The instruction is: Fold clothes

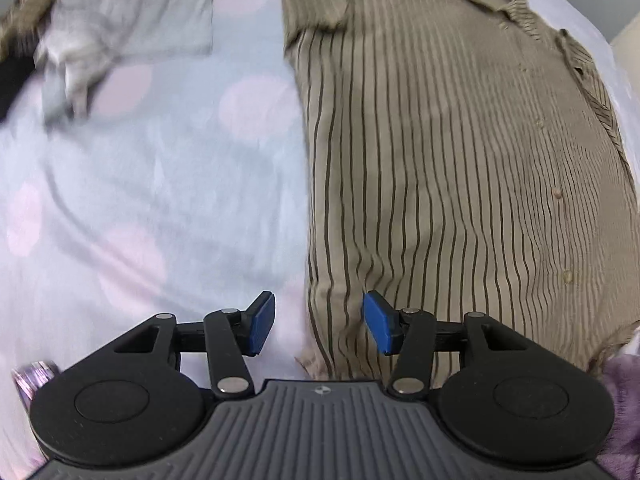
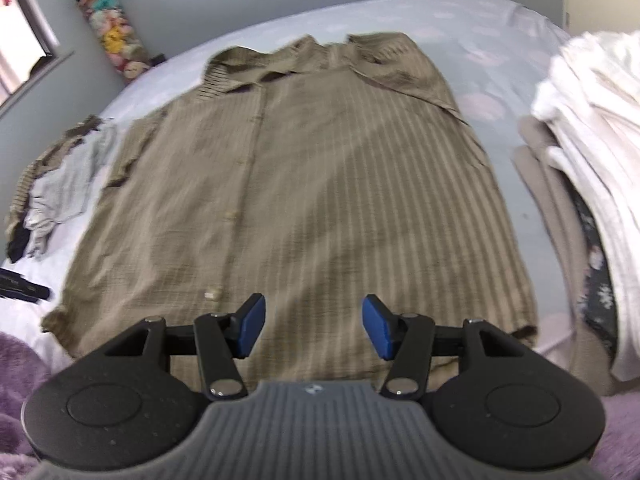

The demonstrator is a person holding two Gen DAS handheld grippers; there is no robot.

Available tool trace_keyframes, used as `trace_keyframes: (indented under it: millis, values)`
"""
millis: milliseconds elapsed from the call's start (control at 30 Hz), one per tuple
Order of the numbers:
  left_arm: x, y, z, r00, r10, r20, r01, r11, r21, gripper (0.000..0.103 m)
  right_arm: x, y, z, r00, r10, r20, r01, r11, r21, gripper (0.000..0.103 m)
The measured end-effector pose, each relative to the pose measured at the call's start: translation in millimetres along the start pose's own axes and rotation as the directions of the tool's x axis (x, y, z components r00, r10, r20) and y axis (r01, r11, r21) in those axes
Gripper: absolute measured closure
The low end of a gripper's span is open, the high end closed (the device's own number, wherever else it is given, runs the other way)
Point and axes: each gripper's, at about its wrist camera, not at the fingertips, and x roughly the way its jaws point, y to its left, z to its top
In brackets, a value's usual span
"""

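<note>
Well, the striped shirt [image 2: 304,184] lies spread flat on the bed [image 2: 500,32], collar at the far end, button strip running down its length, hem nearest the person. Its far right shoulder part looks turned in over the body, while the near left edge is rumpled; whether that is a fold begun or just how it landed, I cannot say.

Both tools hang empty. The left tongs [image 1: 319,322] are spread wide right over the shirt's left edge near the hem, one blue pad above the sheet and the other above the cloth. The right tongs [image 2: 313,326] are spread too, above the middle of the hem.

Trouble from here would come mostly from the cloth itself. It is thin and loose, so a pinch at the edge could take only 1 layer, or catch the dotted sheet underneath as well and drag the bedding up with the shirt. If the 2 tongs lift unevenly, the button strip would skew and any fold would come out crooked. A small heap of grey clothes [image 2: 60,184] lies just left of the shirt and a tall white stack [image 2: 592,152] sits to the right, so a wide swing could knock either.
</note>
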Motion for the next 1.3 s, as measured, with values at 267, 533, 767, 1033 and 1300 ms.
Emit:
trace_keyframes:
  millis: [267,533,767,1033,1300]
  values:
    - [20,-1,-1,0.995,-0.001,-0.102,0.009,0.996,0.084,0.1,-8,34,-1,0.998,0.062,0.005,-0.061,0.997,-0.056,0.045]
    - [-17,-12,-3,0.989,-0.146,-0.003,0.145,0.984,0.103,0.103,6,85,13,0.989,0.144,-0.039,-0.148,0.978,-0.145,0.044]
    - [-39,-41,14,0.97,-0.241,-0.031,0.243,0.958,0.15,0.103,30,167,22,0.963,0.227,-0.149,-0.263,0.913,-0.311,0.05]
    - [-36,-74,31,0.951,-0.303,-0.061,0.309,0.927,0.214,0.103,52,225,30,0.933,0.275,-0.232,-0.343,0.876,-0.34,0.052]
    - [-26,-97,41,0.933,-0.348,-0.086,0.359,0.904,0.232,0.103,72,241,40,0.947,0.203,-0.247,-0.276,0.909,-0.312,0.054]
